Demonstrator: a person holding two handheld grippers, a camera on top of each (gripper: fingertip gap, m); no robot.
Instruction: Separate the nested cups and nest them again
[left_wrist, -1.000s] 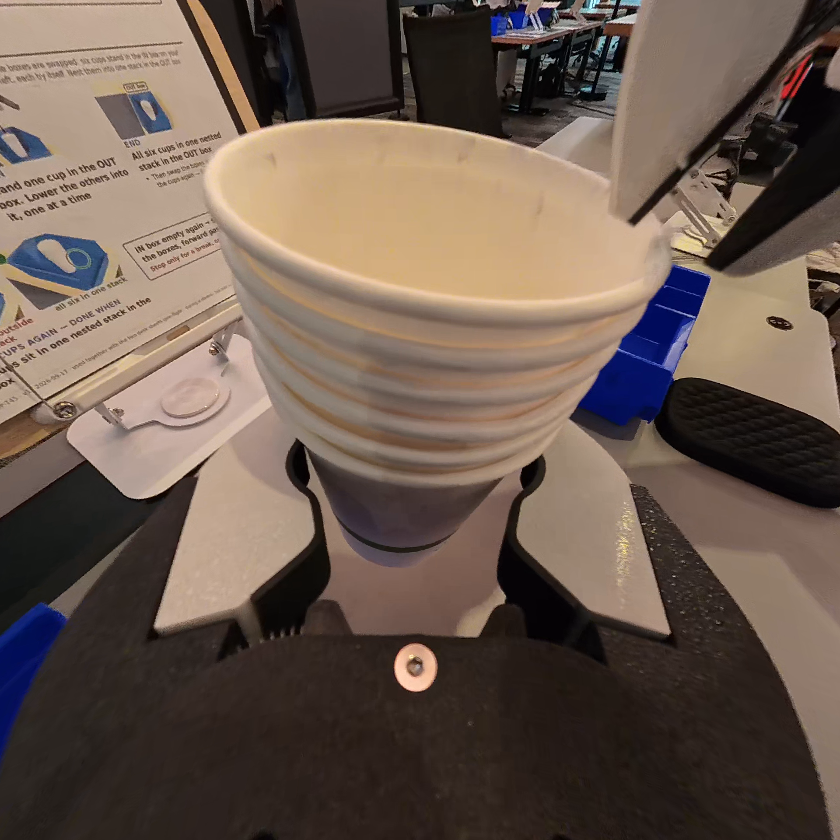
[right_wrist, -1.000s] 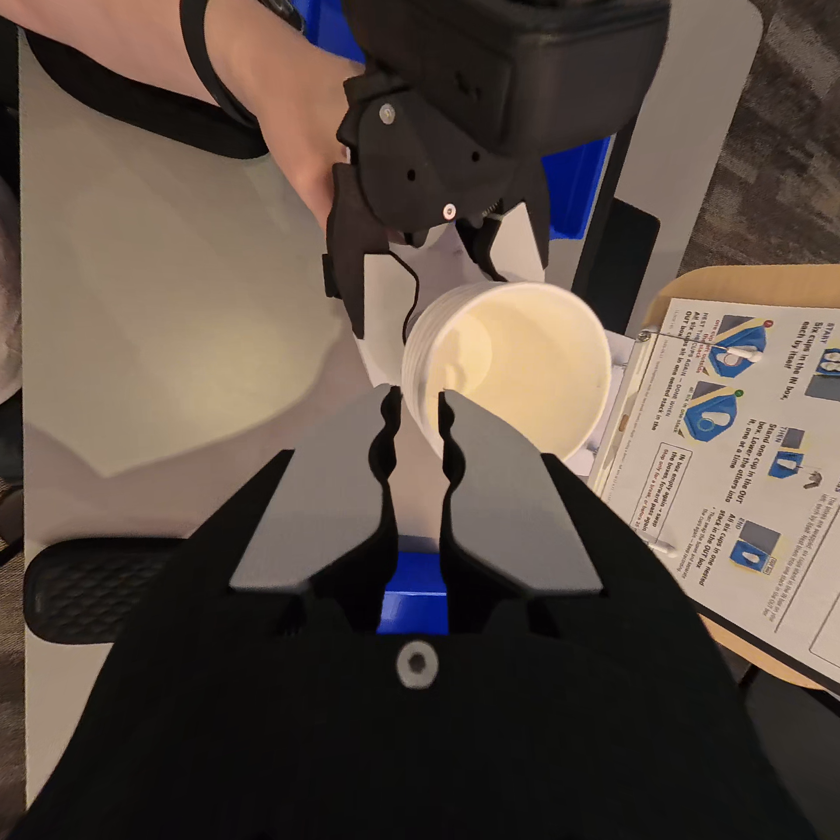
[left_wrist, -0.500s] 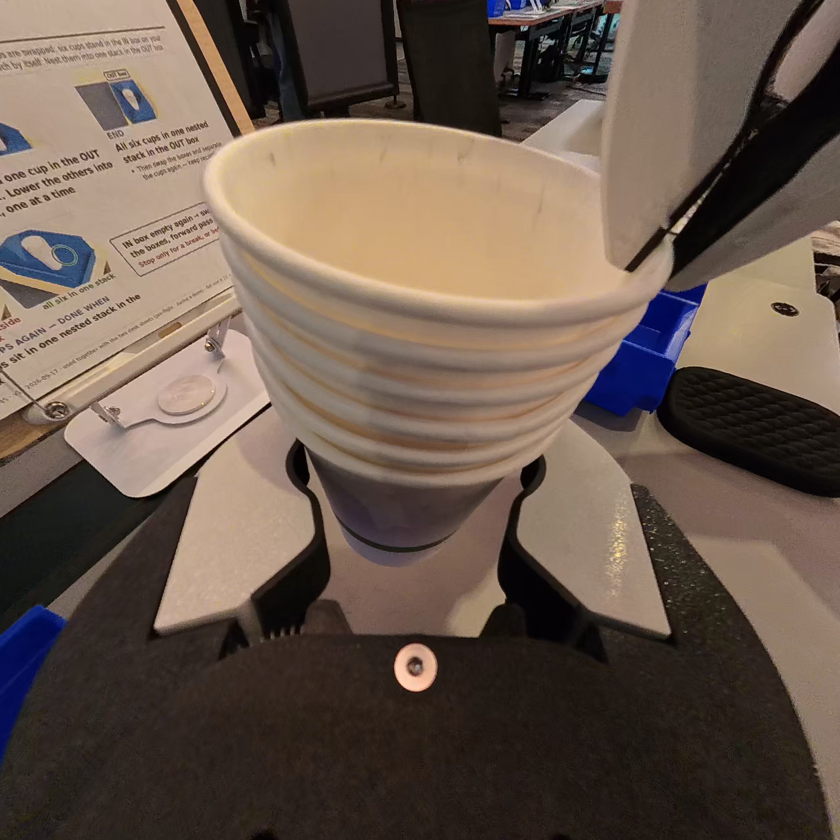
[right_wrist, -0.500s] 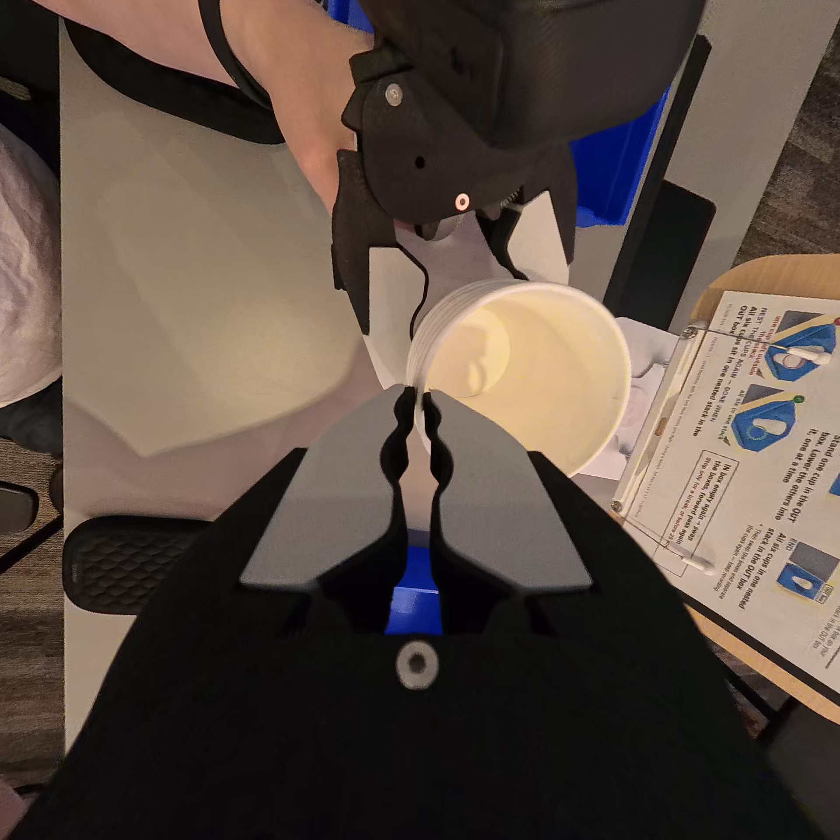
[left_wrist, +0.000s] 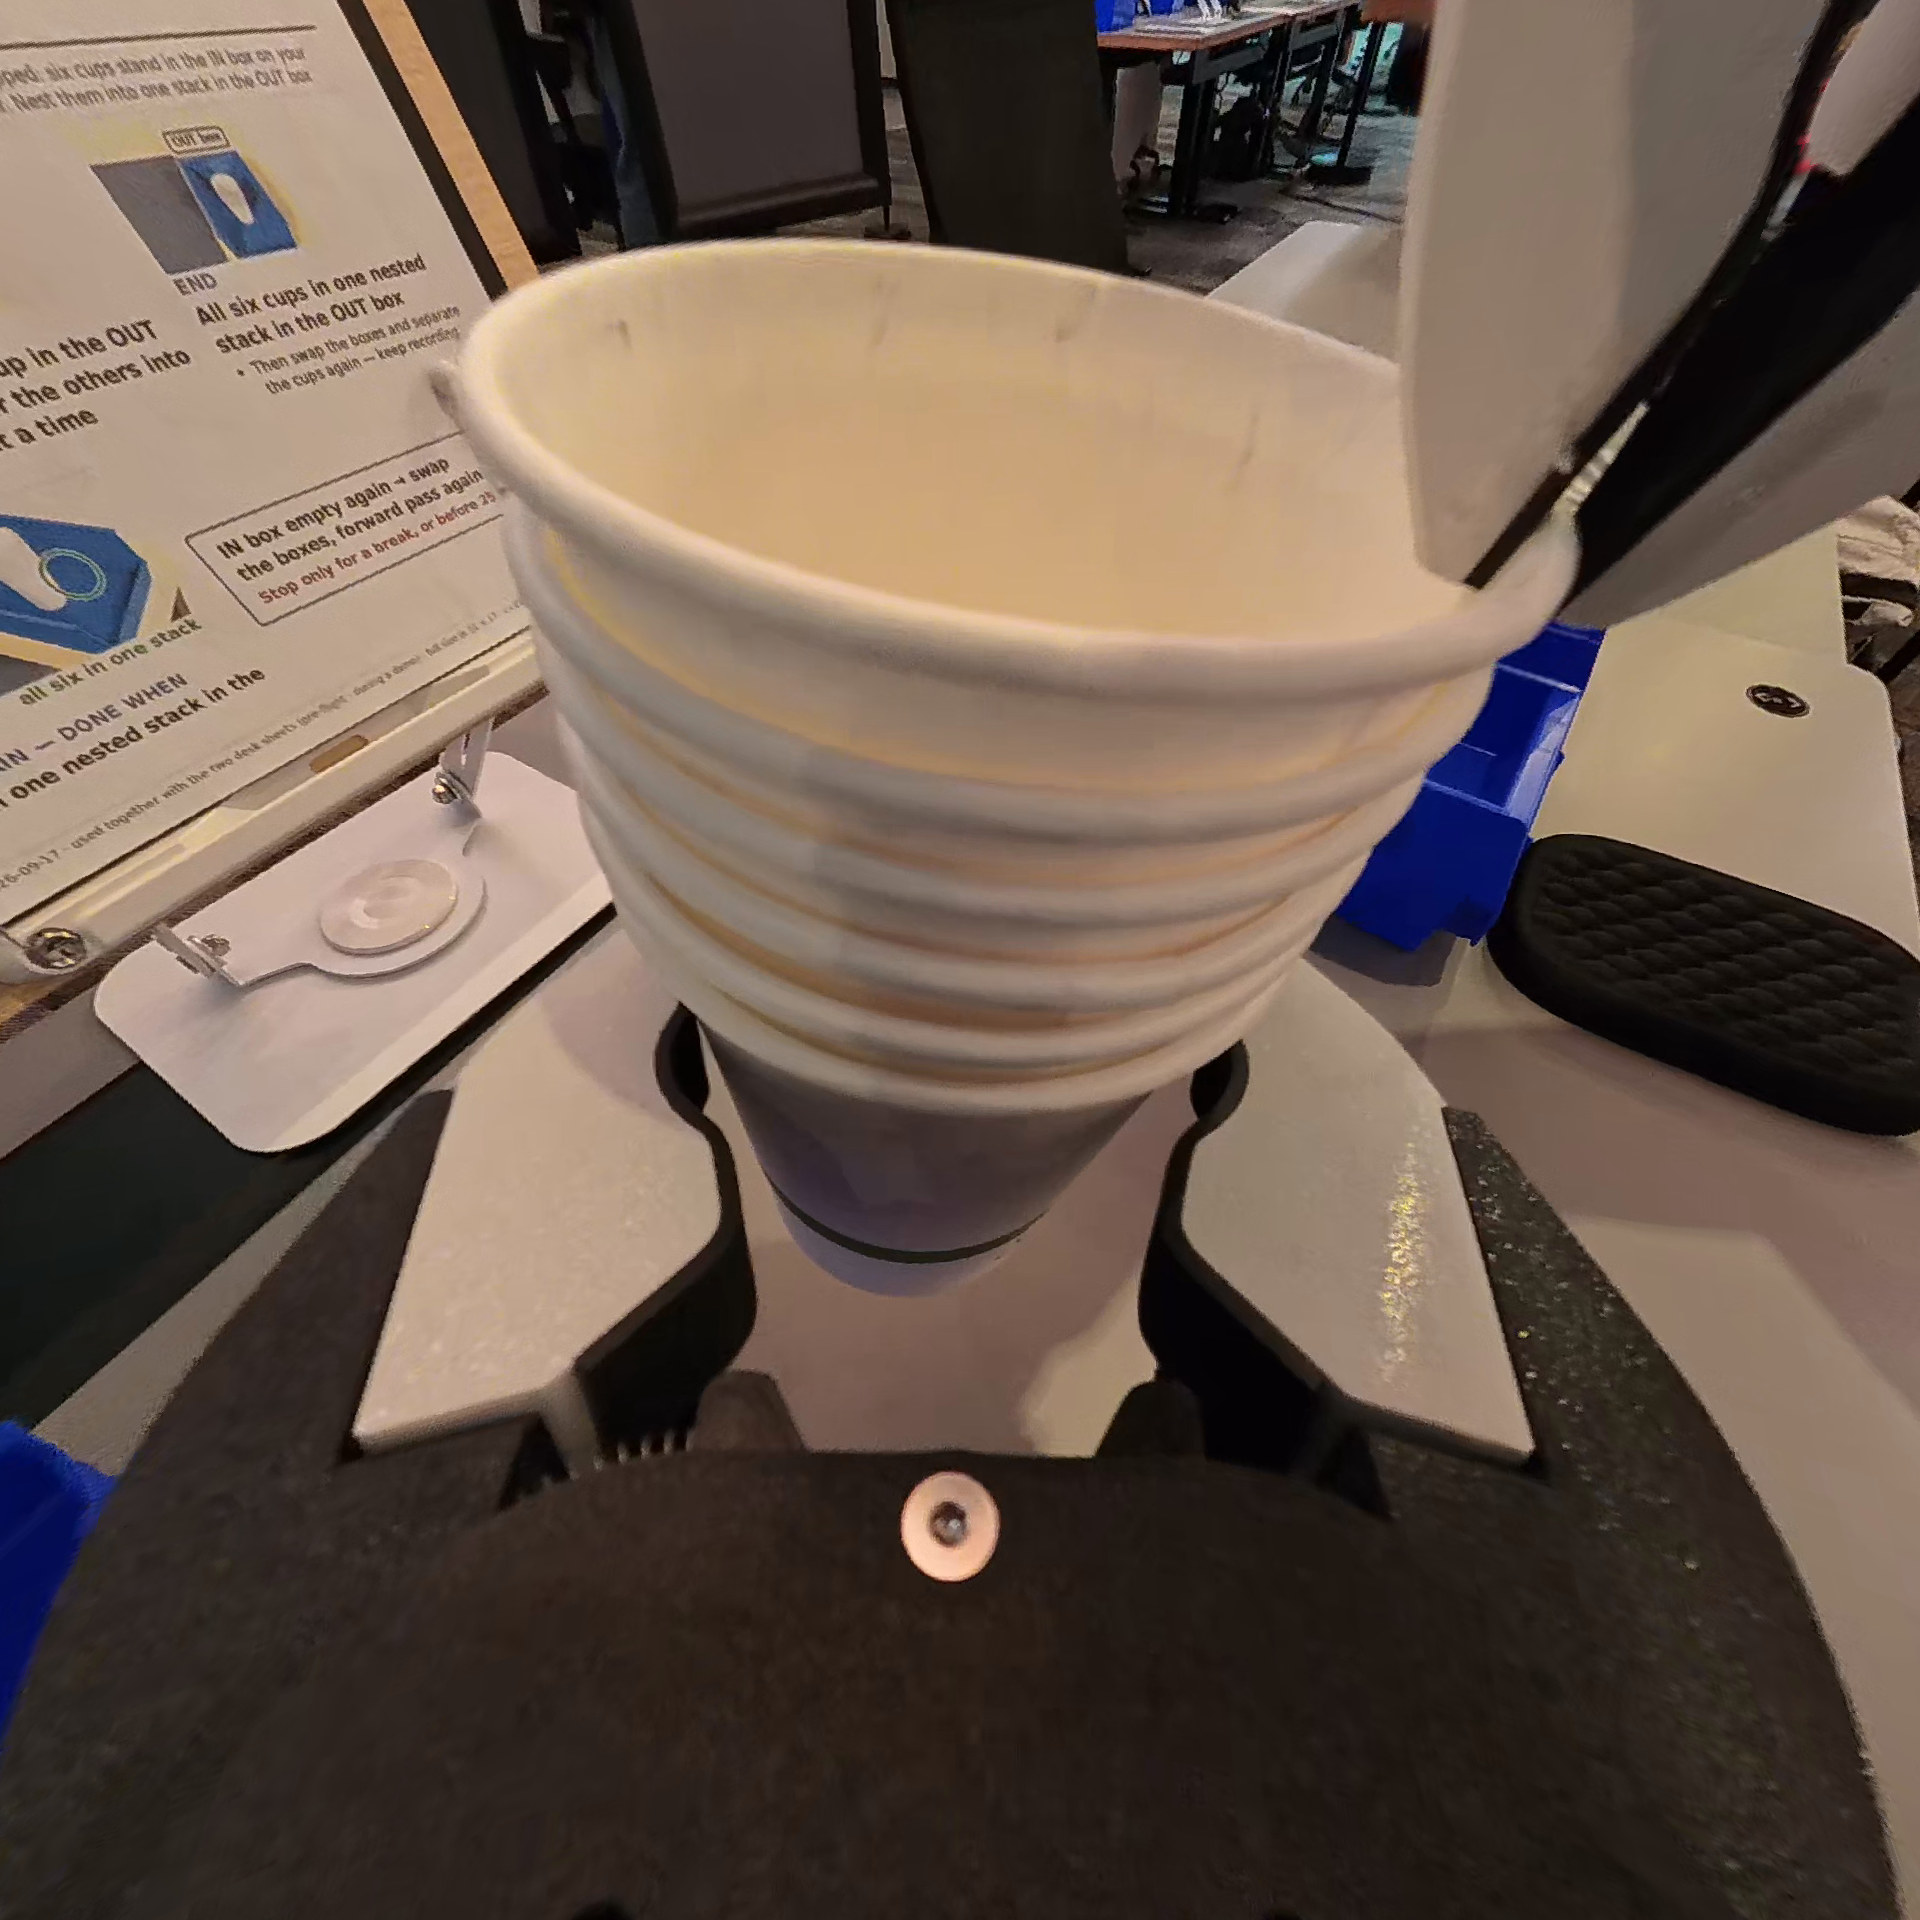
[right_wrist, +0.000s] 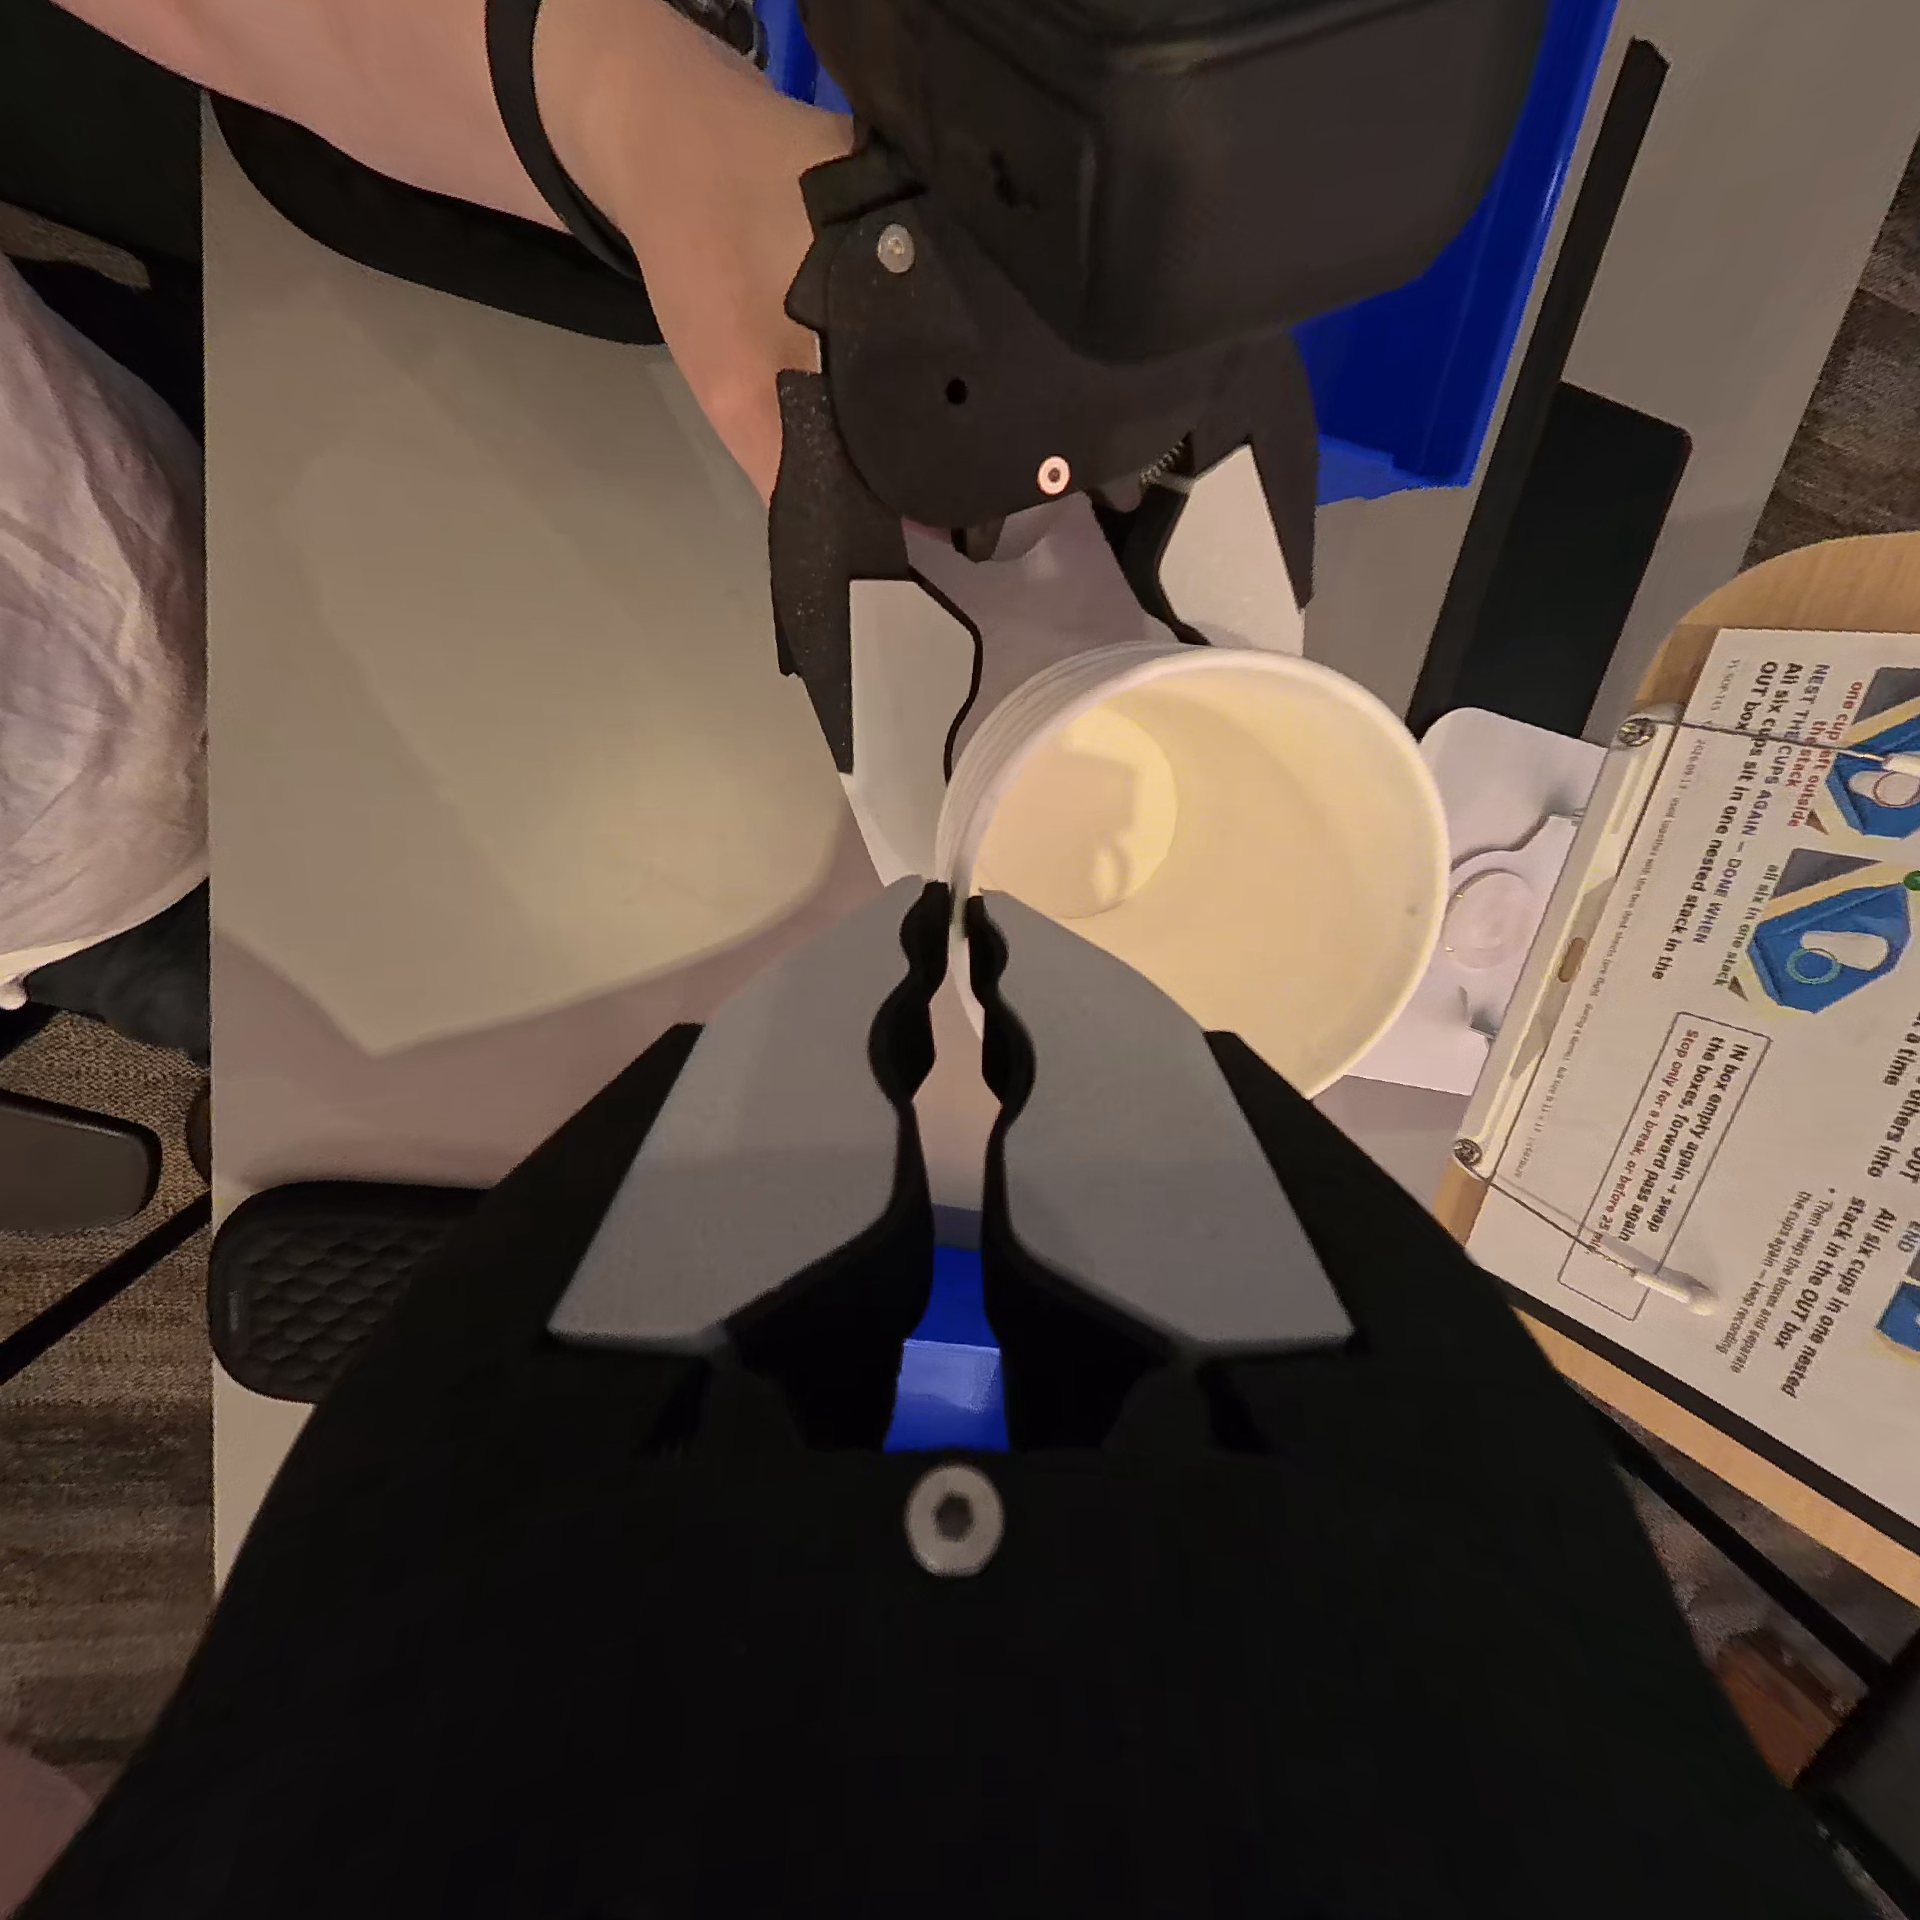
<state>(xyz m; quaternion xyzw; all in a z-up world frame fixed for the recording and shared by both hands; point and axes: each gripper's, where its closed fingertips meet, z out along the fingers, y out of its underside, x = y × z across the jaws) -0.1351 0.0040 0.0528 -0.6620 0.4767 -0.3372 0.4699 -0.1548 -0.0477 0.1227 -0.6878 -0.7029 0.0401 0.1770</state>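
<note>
The left gripper (left_wrist: 951, 1122) clasps the lower, dark part of a stack of nested paper cups (left_wrist: 956, 831), its two pale fingers (left_wrist: 561, 1226) pressed against either side of the bottom cup, so that the stack stands held above a white table (left_wrist: 1714, 1247) and tilts a little away from the camera. The cups' white rolled rims lie one above another, and the top cup (left_wrist: 935, 499) sits slightly raised and skewed from those beneath. The right gripper (right_wrist: 958, 914) comes in from above and is pinched tight on the rim of that top cup at its near edge, one finger inside the cream interior and one outside. In the left wrist view this gripper shows at the upper right, gripping the rim. Just beyond the stack on the right lies a blue bin (left_wrist: 1455, 821), with a black textured pad (left_wrist: 1725, 987) beside it. To the left stands an instruction sheet (left_wrist: 208, 416) on a tilted board, a white base plate (left_wrist: 312, 1018) at its foot. In the right wrist view a person's bare forearm (right_wrist: 623, 156) with a black wrist strap reaches to the left gripper.
</note>
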